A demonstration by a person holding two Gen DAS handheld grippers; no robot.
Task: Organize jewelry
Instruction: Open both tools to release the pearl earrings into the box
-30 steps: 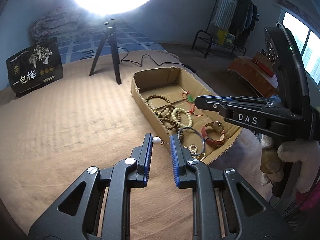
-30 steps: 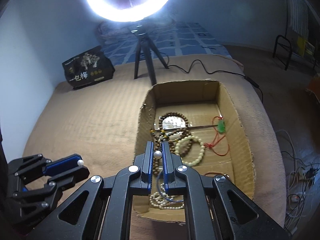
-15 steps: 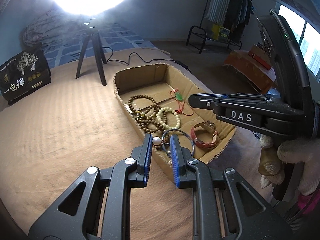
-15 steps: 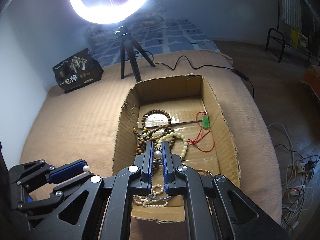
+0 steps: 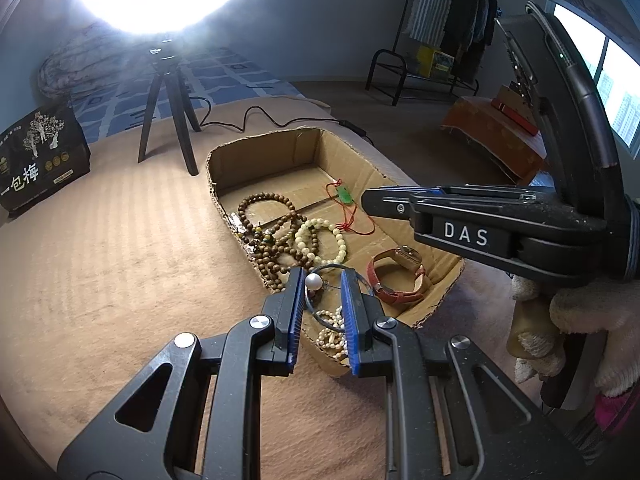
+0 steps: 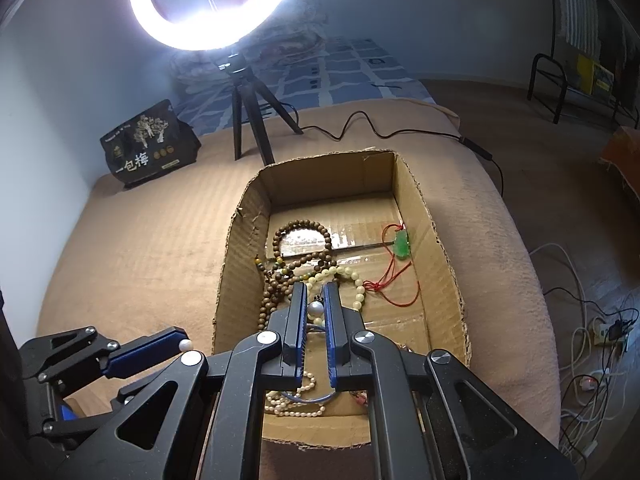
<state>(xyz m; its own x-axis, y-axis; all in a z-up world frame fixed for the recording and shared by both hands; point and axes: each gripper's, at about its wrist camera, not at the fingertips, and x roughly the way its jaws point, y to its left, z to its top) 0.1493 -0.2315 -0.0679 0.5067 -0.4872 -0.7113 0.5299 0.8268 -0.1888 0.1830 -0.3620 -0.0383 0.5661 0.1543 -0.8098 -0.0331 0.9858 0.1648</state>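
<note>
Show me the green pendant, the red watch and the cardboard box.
green pendant [image 6: 402,245], right wrist view, middle of the stone
red watch [image 5: 394,297], left wrist view, its strap
cardboard box [image 6: 236,240], right wrist view, left wall

Both tools are showing matte black plastic frames with triangular cut-outs and round silver screw heads at the pivots. The left tool [image 5: 320,280] is wearing ribbed blue pads [image 5: 293,312] on the inner faces of its fingers, and the right tool [image 6: 316,294] is carrying the same blue lining. White letters "DAS" [image 5: 466,235] are standing on the right tool's side. A fuzzy cream glove [image 5: 584,320] is covering the right hand, with a pink cuff [image 5: 616,408] peeking out below.
</note>
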